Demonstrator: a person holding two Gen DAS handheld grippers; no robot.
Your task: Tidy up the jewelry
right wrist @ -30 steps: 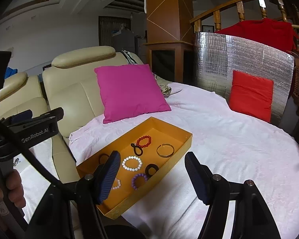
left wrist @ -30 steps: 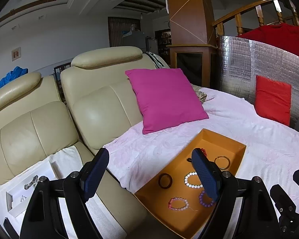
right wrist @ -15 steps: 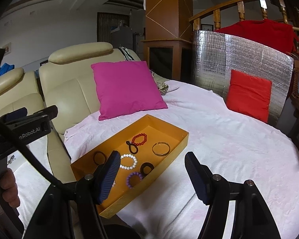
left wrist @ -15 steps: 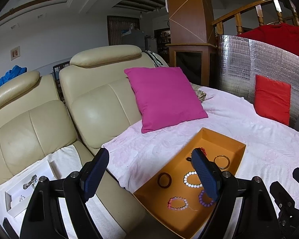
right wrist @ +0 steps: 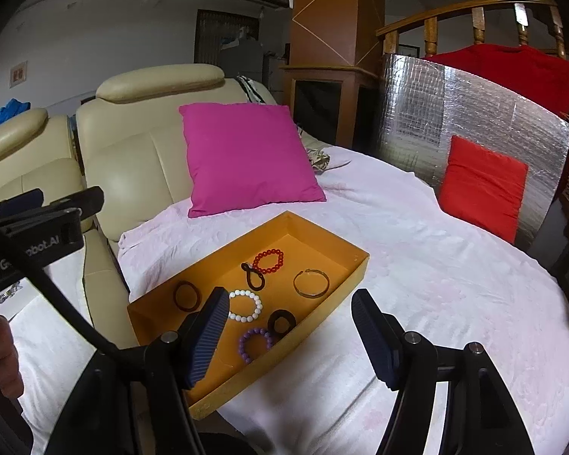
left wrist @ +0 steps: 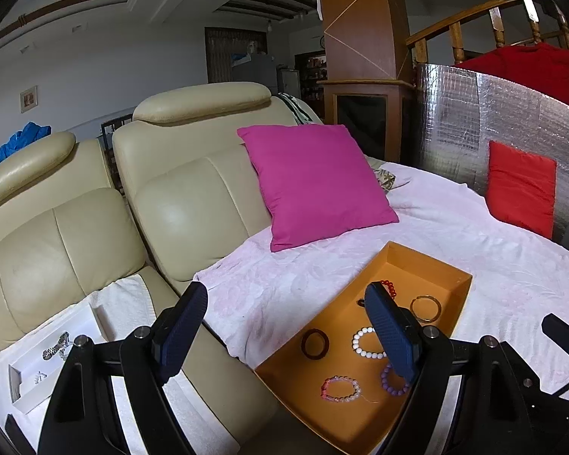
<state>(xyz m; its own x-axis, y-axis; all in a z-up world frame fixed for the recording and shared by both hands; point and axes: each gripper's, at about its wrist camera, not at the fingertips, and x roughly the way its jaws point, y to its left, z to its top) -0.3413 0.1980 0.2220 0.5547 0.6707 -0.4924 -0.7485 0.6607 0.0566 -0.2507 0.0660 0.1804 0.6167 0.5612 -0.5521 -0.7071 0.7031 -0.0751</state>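
White tray (left wrist: 30, 379) with silver jewelry lay on cream leather sofa (left wrist: 178, 204). Left gripper (left wrist: 288, 335) spread wide, empty. Orange cardboard tray (right wrist: 337, 246) on pink cloth (right wrist: 455, 284) held eight rings: four beaded, two dark hair ties, one metal bangle (right wrist: 311, 283), one dark bangle (right wrist: 187, 295). Right gripper (right wrist: 290, 331) spread, empty.

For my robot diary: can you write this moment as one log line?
left gripper: open, empty | right gripper: open, empty | bracelets in orange tray | nothing picked
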